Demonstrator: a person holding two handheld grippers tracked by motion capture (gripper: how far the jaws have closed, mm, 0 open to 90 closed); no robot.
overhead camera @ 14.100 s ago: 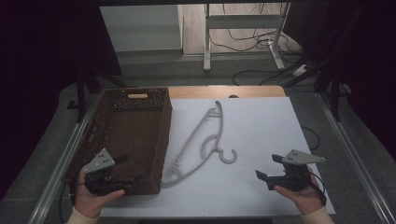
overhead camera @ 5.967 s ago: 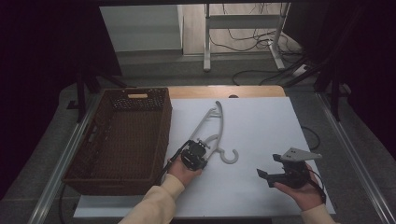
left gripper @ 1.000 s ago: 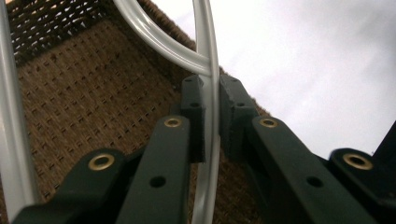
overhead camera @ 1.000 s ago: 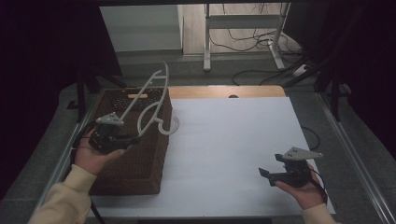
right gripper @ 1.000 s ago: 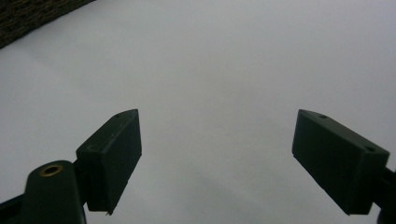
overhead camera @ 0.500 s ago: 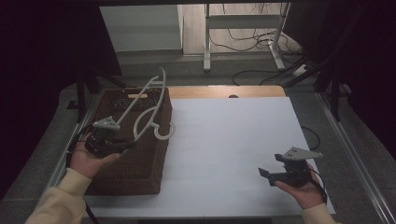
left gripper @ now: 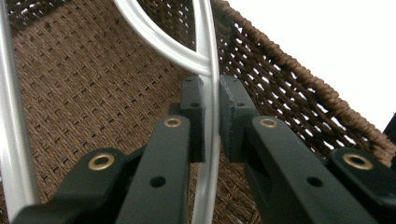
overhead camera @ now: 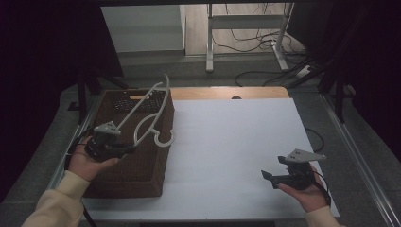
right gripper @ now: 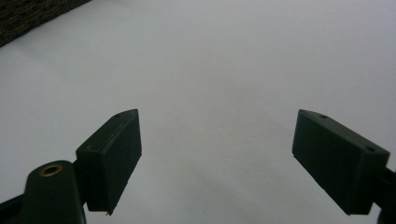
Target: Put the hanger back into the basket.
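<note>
In the high view, the left tongs (overhead camera: pixel 124 150) are hovering over the near left part of the wicker basket (overhead camera: pixel 142 165), lifting a pale clothes hanger (overhead camera: pixel 150 109) that is slanting up and away above the basket's open top, its hook (overhead camera: pixel 161 138) curling down near the right rim. The left gripper view is giving the detail the high view cannot: the left tongs (left gripper: pixel 212 119) are clamping a thin, smooth, glossy rod of the hanger (left gripper: pixel 208 56) between their black pads, just below the joint where a curved bar is branching off. Behind it the basket's (left gripper: pixel 299 88) brown weave is showing as a tight lattice, with a thick braided rim along its edge. The right tongs (overhead camera: pixel 265 176) are resting in the person's hand at the near right of the white counter (overhead camera: pixel 236 137). In the right gripper view the right tongs (right gripper: pixel 217 158) are standing wide apart over bare, matte white counter (right gripper: pixel 224 60), gripping nothing.
</note>
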